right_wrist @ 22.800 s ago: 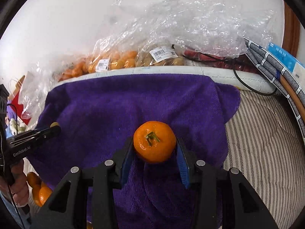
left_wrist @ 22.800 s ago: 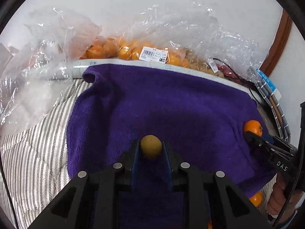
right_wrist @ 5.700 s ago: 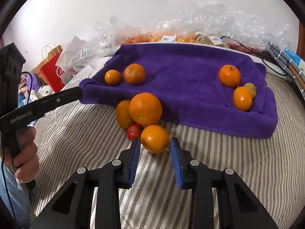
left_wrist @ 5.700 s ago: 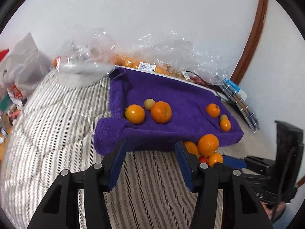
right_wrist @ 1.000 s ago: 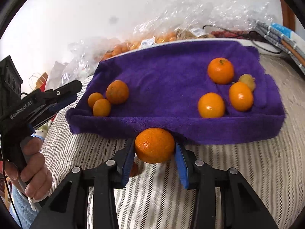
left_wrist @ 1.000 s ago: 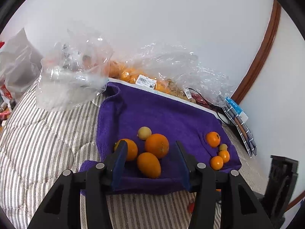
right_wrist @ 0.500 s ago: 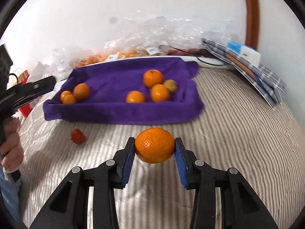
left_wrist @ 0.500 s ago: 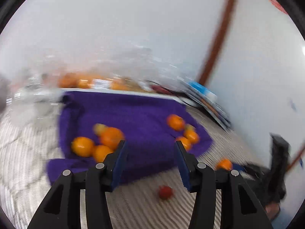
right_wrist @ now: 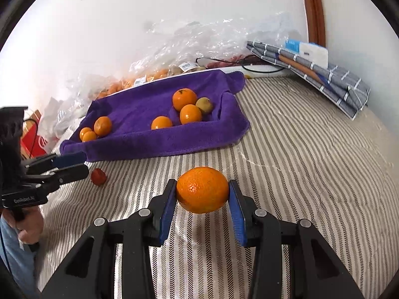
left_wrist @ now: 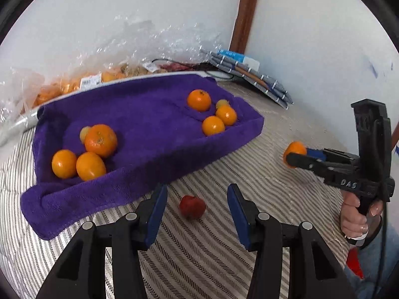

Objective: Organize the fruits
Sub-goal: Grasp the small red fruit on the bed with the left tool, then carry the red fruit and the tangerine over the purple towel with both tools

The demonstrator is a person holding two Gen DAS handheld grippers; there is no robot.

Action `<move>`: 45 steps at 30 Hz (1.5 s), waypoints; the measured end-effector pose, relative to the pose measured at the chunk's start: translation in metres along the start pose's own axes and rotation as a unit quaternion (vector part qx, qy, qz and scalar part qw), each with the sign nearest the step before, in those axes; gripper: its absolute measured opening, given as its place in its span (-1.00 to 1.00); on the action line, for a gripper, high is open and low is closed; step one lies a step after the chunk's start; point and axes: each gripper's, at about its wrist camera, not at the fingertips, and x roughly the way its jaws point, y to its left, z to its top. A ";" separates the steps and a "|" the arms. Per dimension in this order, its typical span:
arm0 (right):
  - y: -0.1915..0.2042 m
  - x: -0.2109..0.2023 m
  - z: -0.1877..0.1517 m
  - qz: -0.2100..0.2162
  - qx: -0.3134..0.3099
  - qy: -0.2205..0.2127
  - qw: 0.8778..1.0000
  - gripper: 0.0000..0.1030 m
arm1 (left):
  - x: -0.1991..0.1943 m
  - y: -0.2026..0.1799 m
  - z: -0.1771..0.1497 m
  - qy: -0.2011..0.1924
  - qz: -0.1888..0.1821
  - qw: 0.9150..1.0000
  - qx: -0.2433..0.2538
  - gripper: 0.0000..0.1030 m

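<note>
Two fruit clusters [left_wrist: 84, 154] [left_wrist: 214, 112] sit on the towel [left_wrist: 149, 114] near opposite ends; a small fruit [left_wrist: 192, 206] lies on the bedcover [left_wrist: 249, 174] before its front edge.

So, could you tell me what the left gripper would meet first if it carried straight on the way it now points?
Most likely the small red fruit on the striped bedcover: it lies between and just beyond the closing, empty left gripper, though depth is uncertain.
</note>
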 end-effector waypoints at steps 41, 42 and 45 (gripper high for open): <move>0.029 0.001 0.053 0.022 -0.035 -0.019 0.999 -0.21 | -0.037 0.059 0.025 -0.070 0.073 0.986 -0.134 -0.53; 0.033 0.002 0.059 0.023 -0.042 -0.024 0.999 -0.21 | -0.041 0.062 0.028 -0.073 0.073 0.984 -0.142 -0.53; 0.042 0.008 0.084 0.029 -0.058 -0.040 0.997 -0.21 | -0.047 0.069 0.041 -0.074 0.093 0.982 -0.148 -0.53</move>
